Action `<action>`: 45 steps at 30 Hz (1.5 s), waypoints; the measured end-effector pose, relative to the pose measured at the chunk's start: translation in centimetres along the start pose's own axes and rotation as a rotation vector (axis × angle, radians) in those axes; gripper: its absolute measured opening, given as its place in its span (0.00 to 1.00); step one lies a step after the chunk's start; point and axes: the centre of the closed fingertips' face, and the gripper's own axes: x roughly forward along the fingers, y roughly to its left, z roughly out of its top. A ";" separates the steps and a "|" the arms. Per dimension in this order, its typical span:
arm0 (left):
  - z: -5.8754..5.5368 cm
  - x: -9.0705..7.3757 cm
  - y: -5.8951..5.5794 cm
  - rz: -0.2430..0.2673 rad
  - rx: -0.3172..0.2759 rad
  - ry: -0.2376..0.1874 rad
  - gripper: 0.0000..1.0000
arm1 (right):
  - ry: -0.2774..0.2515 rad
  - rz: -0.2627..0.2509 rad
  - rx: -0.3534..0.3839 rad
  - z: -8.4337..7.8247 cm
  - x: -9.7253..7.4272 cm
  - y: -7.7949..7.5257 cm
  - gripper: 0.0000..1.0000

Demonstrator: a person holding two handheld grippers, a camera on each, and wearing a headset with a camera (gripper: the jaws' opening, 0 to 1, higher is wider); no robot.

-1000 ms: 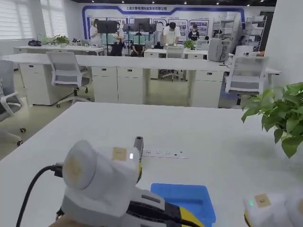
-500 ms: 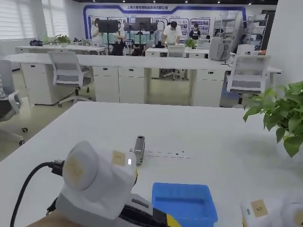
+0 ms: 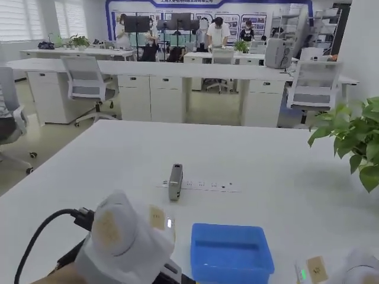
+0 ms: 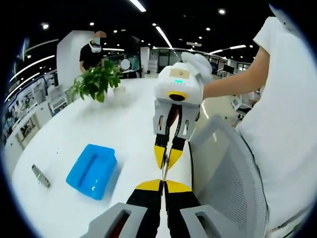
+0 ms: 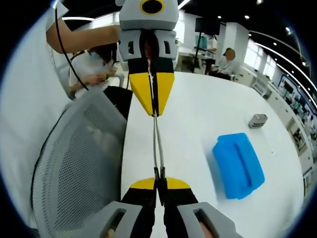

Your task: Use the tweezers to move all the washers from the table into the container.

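Thin silver tweezers (image 5: 156, 144) stretch between my two grippers above the near table edge. My right gripper (image 5: 157, 182) is shut on one end. The left gripper (image 5: 152, 101), opposite it, is shut on the other end. From the left gripper view, my left gripper (image 4: 162, 184) meets the right gripper (image 4: 166, 157) tip to tip, with the tweezers (image 4: 163, 171) as a short sliver between them. The blue container (image 3: 228, 251) sits open on the white table (image 3: 266, 160), between the left gripper (image 3: 127, 242) and the right gripper (image 3: 320, 273) in the head view.
A grey adapter (image 3: 175, 181) stands on a recessed power strip (image 3: 207, 186) beyond the container. A potted plant (image 3: 355, 139) overhangs the table's right side. A grey mesh chair back (image 5: 74, 163) lies just below the grippers at the table edge.
Both grippers have sunk toward the bottom edge of the head view, closer to the person. The head camera has tilted slightly; container and adapter stay put.
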 end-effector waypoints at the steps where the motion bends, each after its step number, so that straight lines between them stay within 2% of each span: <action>1: -0.3 0.3 0.1 -0.001 -0.006 0.004 0.00 | 0.012 -0.005 -0.008 -0.3 0.1 -0.1 0.00; 7: -2.5 2.2 1.1 0.015 -0.013 0.053 0.00 | 0.075 -0.016 -0.043 -1.9 1.2 -1.3 0.00; 9: -3.3 3.0 1.6 0.027 -0.005 0.082 0.00 | 0.093 -0.018 -0.052 -2.4 1.6 -1.8 0.00; 12: -4.8 4.0 2.5 0.045 0.030 0.150 0.00 | 0.116 -0.016 -0.038 -3.4 2.6 -2.7 0.01; 14: -5.8 4.8 3.4 0.073 0.064 0.201 0.00 | 0.115 -0.032 -0.029 -4.0 3.3 -3.5 0.01; 16: -6.2 5.7 3.9 0.089 0.076 0.213 0.00 | 0.121 -0.044 -0.021 -4.7 3.9 -4.0 0.01; 19: -7.3 6.7 4.8 0.116 0.130 0.273 0.00 | 0.133 -0.058 -0.009 -5.7 5.0 -4.7 0.02; 25: -9.2 8.4 5.5 0.114 0.184 0.347 0.00 | 0.167 -0.059 0.013 -7.2 6.2 -5.0 0.04; 26: -9.7 8.6 5.7 0.113 0.206 0.372 0.00 | 0.168 -0.059 0.018 -7.3 6.3 -5.1 0.04; 30: -10.2 9.2 6.0 0.109 0.187 0.377 0.00 | 0.178 -0.060 0.057 -8.0 6.8 -5.4 0.06; 33: -10.7 9.5 6.3 0.108 0.179 0.384 0.00 | 0.153 -0.060 0.092 -8.0 6.4 -5.5 0.06; 37: -11.1 9.8 6.7 0.098 0.175 0.411 0.00 | 0.152 -0.058 0.110 -7.9 6.5 -5.6 0.08; 39: -11.7 9.8 7.0 0.103 0.182 0.449 0.00 | 0.163 -0.068 0.113 -7.9 6.5 -5.6 0.11; 40: -11.9 10.0 7.0 0.100 0.182 0.448 0.00 | 0.168 -0.074 0.104 -8.0 6.5 -5.6 0.12; 41: -11.3 10.2 7.1 0.084 0.206 0.409 0.00 | 0.173 -0.098 0.095 -8.0 6.4 -5.9 0.13; 42: -11.6 10.0 7.2 0.093 0.172 0.431 0.00 | 0.175 -0.095 0.095 -8.0 6.4 -5.8 0.14; 44: -11.5 9.9 7.2 0.087 0.167 0.436 0.00 | 0.175 -0.112 0.112 -8.0 6.3 -6.0 0.17; 45: -11.5 10.0 7.2 0.083 0.161 0.440 0.00 | 0.175 -0.119 0.144 -8.2 6.1 -5.9 0.20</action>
